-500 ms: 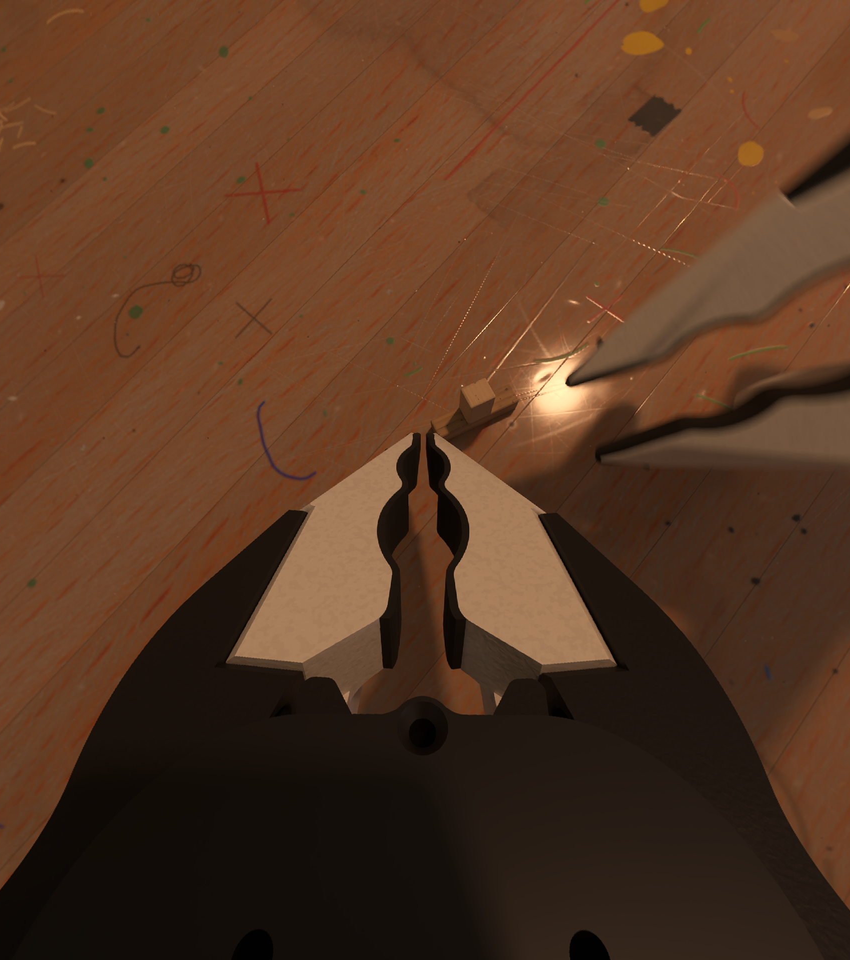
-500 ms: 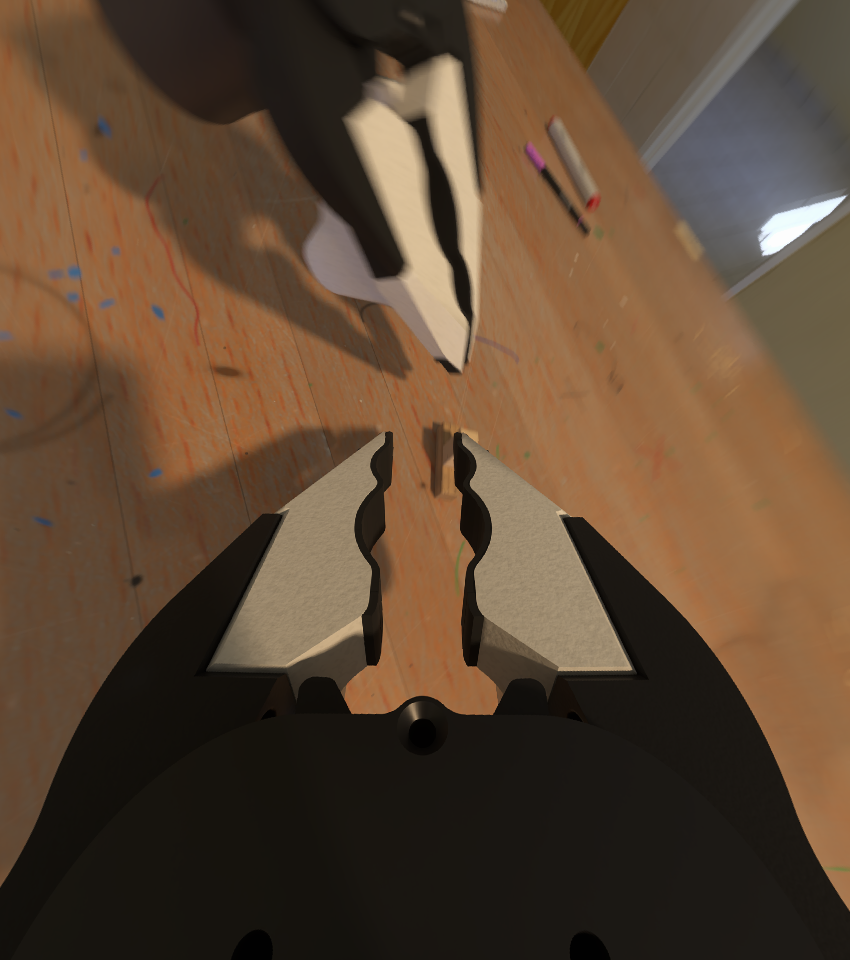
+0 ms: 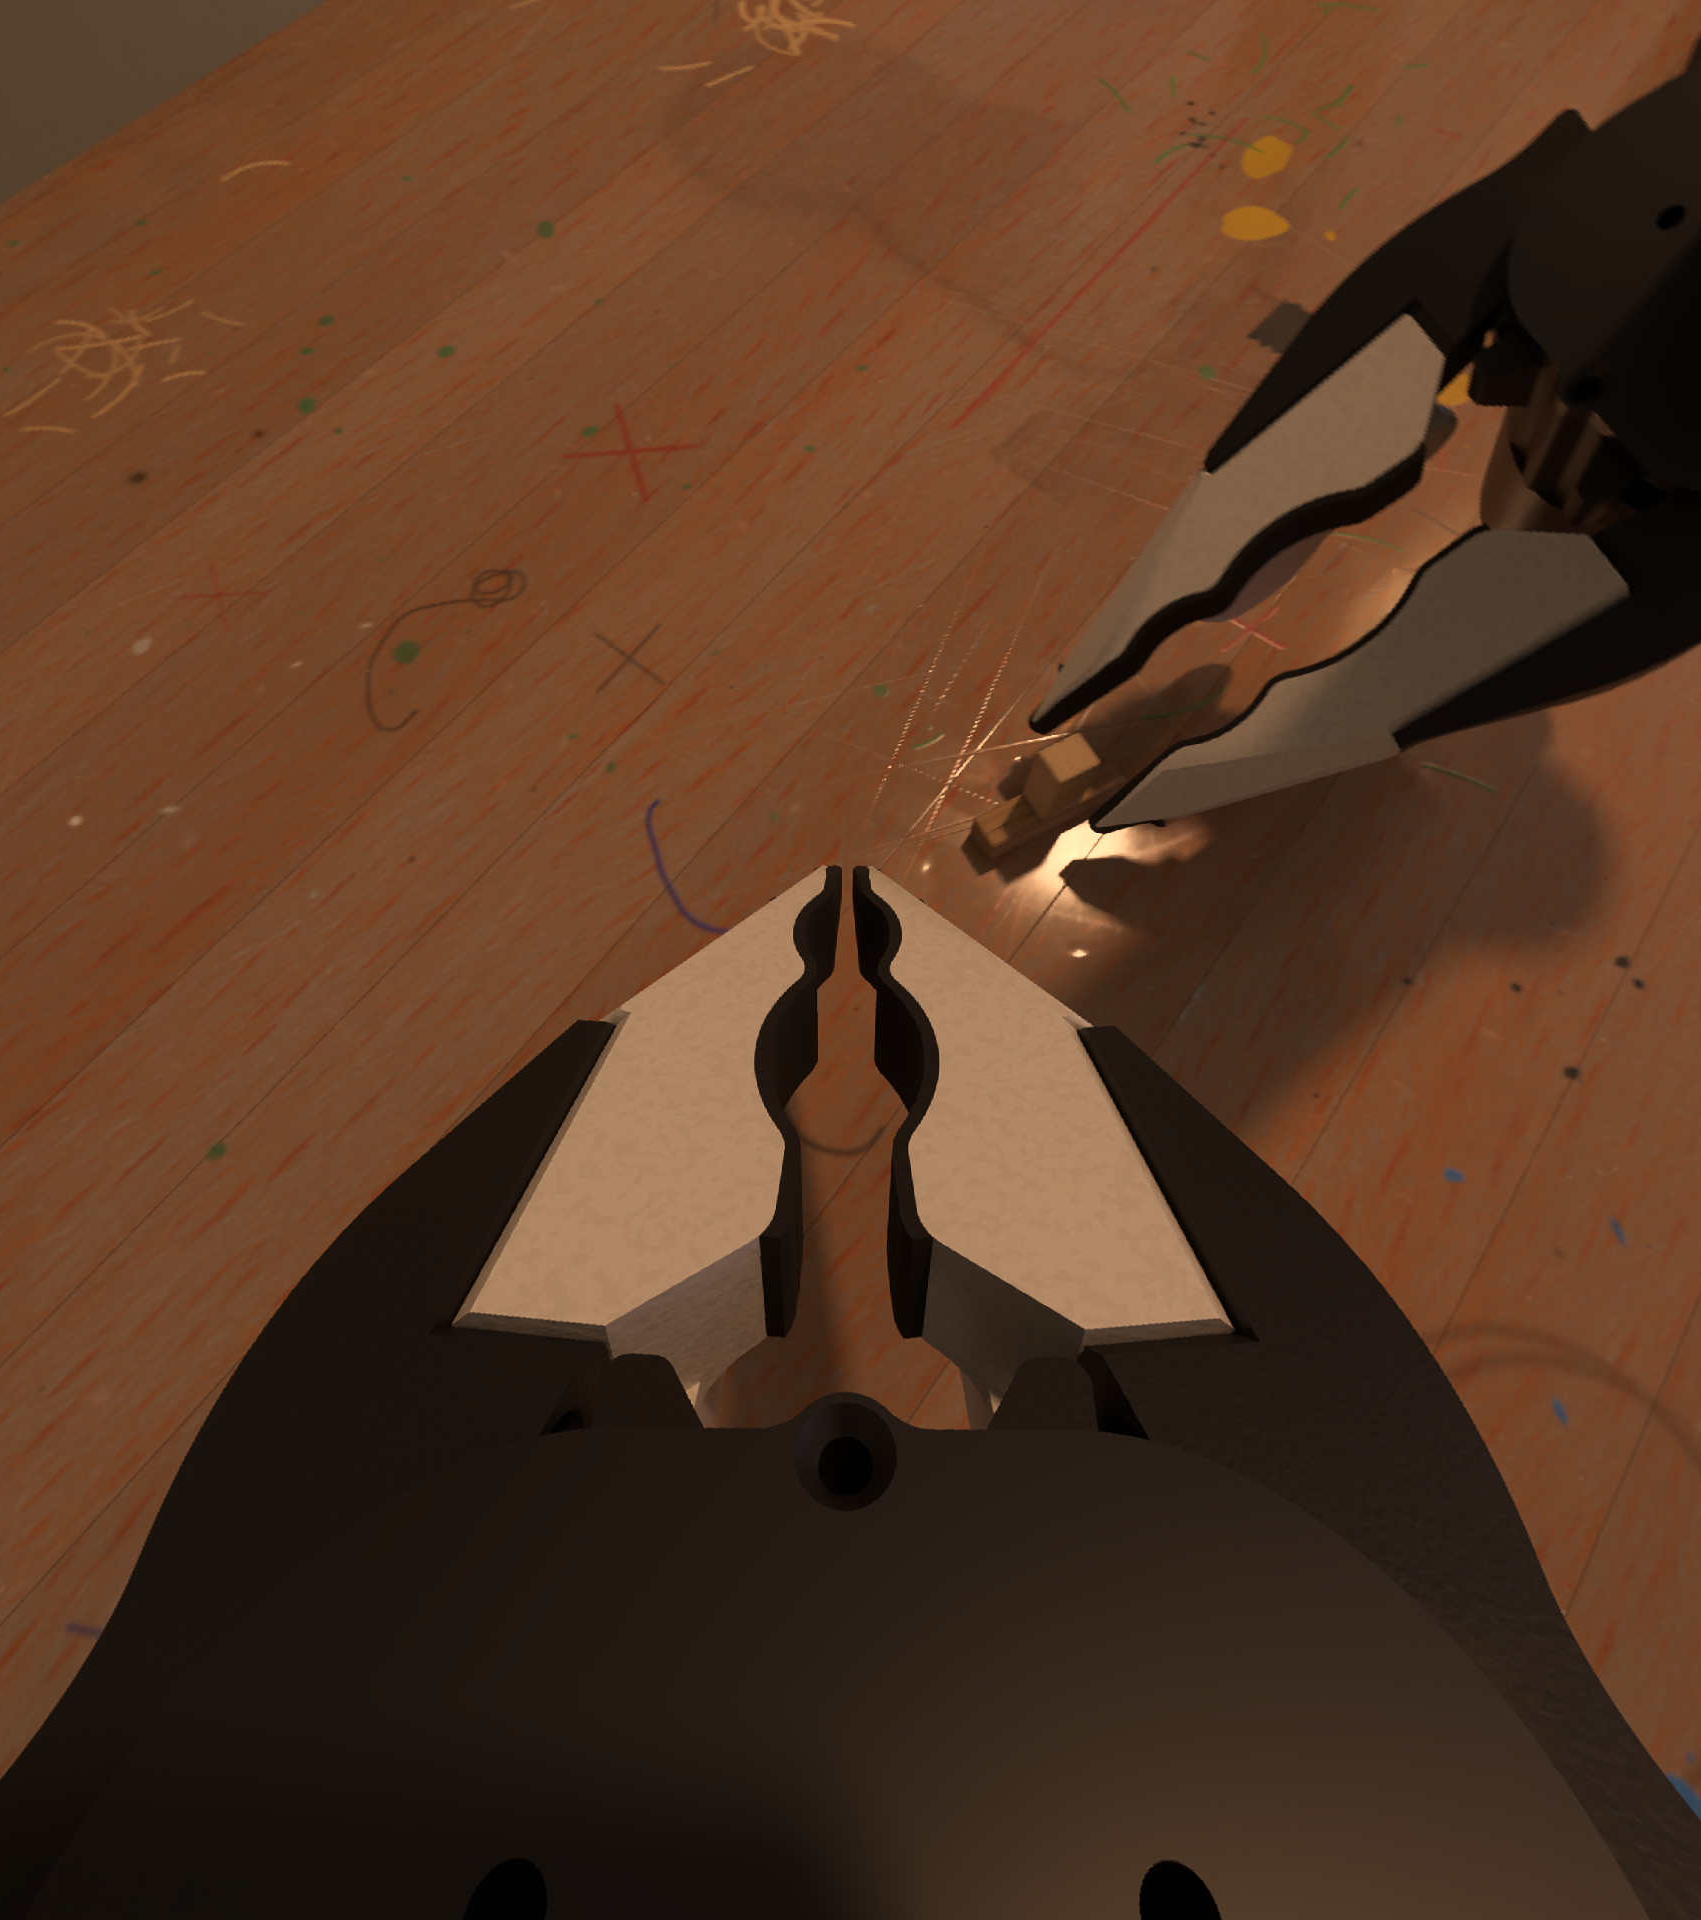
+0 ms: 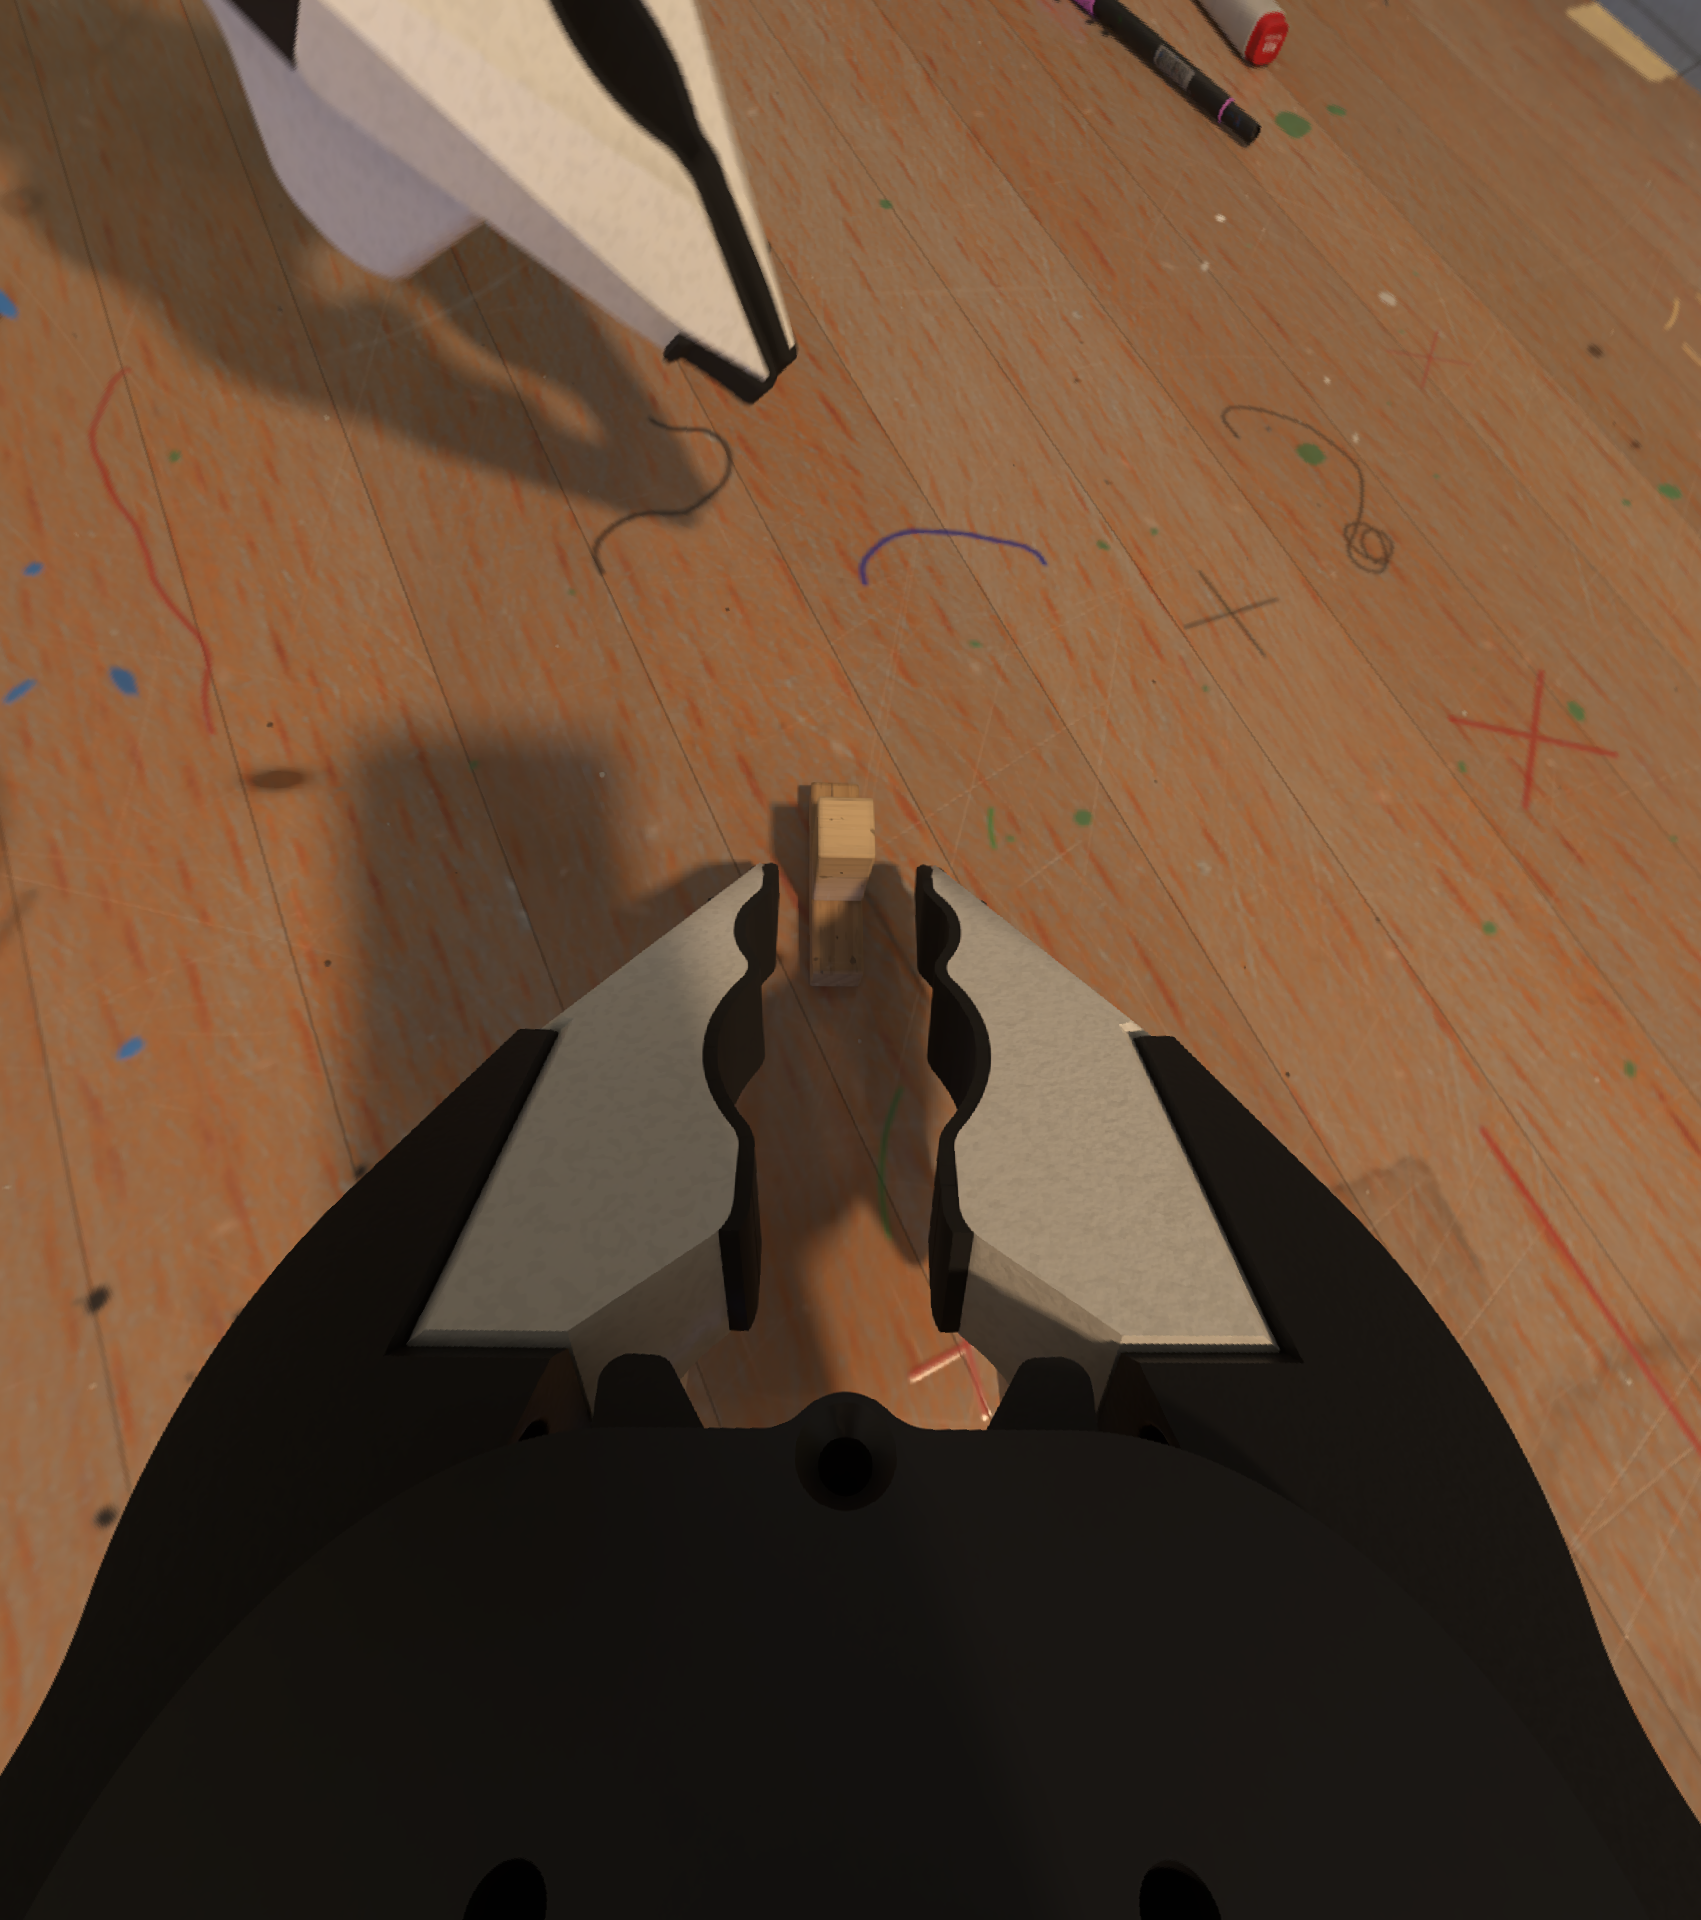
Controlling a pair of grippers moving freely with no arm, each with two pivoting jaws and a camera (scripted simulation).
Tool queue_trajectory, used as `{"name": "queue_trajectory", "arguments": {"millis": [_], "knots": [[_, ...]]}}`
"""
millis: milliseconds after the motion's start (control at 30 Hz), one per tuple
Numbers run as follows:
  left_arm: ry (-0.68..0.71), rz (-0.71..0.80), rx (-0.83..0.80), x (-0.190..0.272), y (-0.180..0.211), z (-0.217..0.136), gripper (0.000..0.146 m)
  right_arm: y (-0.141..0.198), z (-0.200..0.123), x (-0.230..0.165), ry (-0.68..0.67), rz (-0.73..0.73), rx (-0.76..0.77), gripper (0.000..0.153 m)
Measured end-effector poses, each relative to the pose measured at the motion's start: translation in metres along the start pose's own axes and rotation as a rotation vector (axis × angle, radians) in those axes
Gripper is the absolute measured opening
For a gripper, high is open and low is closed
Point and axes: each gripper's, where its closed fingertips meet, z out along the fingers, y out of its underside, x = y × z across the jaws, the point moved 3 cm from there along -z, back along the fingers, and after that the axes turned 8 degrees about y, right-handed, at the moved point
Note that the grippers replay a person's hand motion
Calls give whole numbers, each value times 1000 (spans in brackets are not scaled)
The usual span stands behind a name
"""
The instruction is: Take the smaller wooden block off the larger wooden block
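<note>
A small pale wooden cube (image 4: 844,840) sits on top of a longer, flat wooden block (image 4: 833,940) that lies on the wooden table. My right gripper (image 4: 846,878) is open, its fingertips on either side of the near end of the long block, just short of the cube. The left wrist view shows the cube (image 3: 1061,767) on the long block (image 3: 1007,826) with the right gripper (image 3: 1069,771) straddling them. My left gripper (image 3: 847,873) is shut and empty, held back to the left of the blocks; it shows at the top of the right wrist view (image 4: 732,369).
The table (image 3: 410,831) is scratched and marked with paint spots and pen crosses. A black marker (image 4: 1173,68) and a red-capped marker (image 4: 1246,26) lie at the far edge in the right wrist view.
My right gripper has moved forward and down, so its open fingers now flank the blocks. My left gripper has drawn back and away from the blocks, still shut.
</note>
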Motion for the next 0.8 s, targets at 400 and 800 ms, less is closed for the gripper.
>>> {"name": "queue_trajectory", "arguments": {"millis": [400, 800], "knots": [[-34, 27, -14, -1, 2, -2, 2, -6, 9, -3, -23, -40, 15, 10], [227, -35, 123, 23, -12, -5, 2, -44, -39, -5, -343, 87, 294, 10]]}}
